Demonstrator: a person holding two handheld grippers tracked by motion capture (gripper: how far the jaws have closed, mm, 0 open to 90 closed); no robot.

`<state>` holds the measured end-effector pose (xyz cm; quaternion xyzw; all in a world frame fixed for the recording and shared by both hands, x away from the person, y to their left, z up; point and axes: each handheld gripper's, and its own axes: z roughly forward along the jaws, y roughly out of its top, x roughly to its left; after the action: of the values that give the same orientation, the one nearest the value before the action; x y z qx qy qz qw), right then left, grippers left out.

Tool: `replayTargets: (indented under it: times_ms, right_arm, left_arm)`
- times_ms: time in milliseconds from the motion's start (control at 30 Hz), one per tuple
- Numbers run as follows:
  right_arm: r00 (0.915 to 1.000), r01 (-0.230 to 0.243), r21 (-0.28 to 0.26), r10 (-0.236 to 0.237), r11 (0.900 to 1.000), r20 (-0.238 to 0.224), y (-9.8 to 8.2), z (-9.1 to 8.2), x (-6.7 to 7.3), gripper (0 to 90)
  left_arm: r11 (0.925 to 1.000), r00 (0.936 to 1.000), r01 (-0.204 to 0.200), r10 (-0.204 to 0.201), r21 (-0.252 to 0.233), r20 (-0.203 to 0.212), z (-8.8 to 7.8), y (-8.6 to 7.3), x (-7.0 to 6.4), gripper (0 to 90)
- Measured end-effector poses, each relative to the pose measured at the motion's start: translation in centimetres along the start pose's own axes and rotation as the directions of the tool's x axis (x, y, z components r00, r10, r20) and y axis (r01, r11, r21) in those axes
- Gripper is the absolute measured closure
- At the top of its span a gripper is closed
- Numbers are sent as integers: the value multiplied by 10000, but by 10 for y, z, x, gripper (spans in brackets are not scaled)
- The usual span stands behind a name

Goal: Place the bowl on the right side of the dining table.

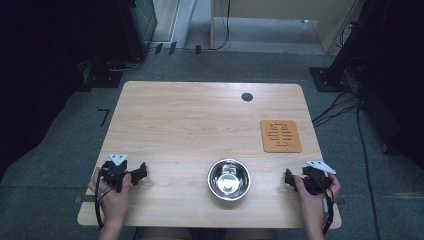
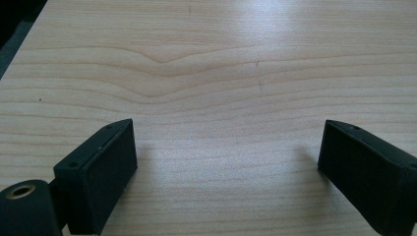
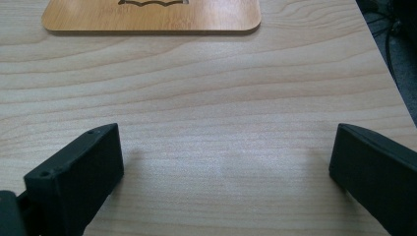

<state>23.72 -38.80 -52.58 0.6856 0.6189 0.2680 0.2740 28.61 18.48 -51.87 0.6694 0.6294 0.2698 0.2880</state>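
Note:
A shiny steel bowl (image 1: 229, 179) stands empty near the front middle of the wooden table (image 1: 200, 120). An orange-brown wooden mat (image 1: 280, 135) with cut-out slots lies to the bowl's back right; its near edge shows as the mat (image 3: 152, 17) in the right gripper view. My left gripper (image 1: 142, 172) rests on the table at the front left, held in a hand, and its jaws stand wide apart over bare wood (image 2: 226, 147). My right gripper (image 1: 288, 177) sits at the front right, also open with nothing between its jaws (image 3: 226, 162).
A small dark round hole cover (image 1: 247, 97) sits near the table's far edge. Cables (image 1: 350, 110) run over the grey floor to the right of the table, and dark equipment stands at both sides. A pale wooden cabinet (image 1: 280, 20) is beyond.

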Motion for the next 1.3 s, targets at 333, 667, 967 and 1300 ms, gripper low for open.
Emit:
replayTargets:
  times_ms: [333,667,967,1300]
  right_arm:
    - [9963,-139,-312,165,9994,849,1,-5,5,133]
    - [9998,-167,-972,162,9951,-65,15,-26,24,129]
    - [9944,56,-1182,-180,9930,-1045,22,-38,48,131]
    - [9811,398,-1293,-633,9908,-1828,24,-47,73,136]
  left_arm:
    - [10000,10000,5,-5,5,0,0,0,0,74]
    - [10000,10000,0,0,7,-1,0,0,0,74]
    - [10000,10000,51,-51,5,-39,0,0,0,74]
    - [10000,10000,47,-47,6,-46,0,0,0,74]
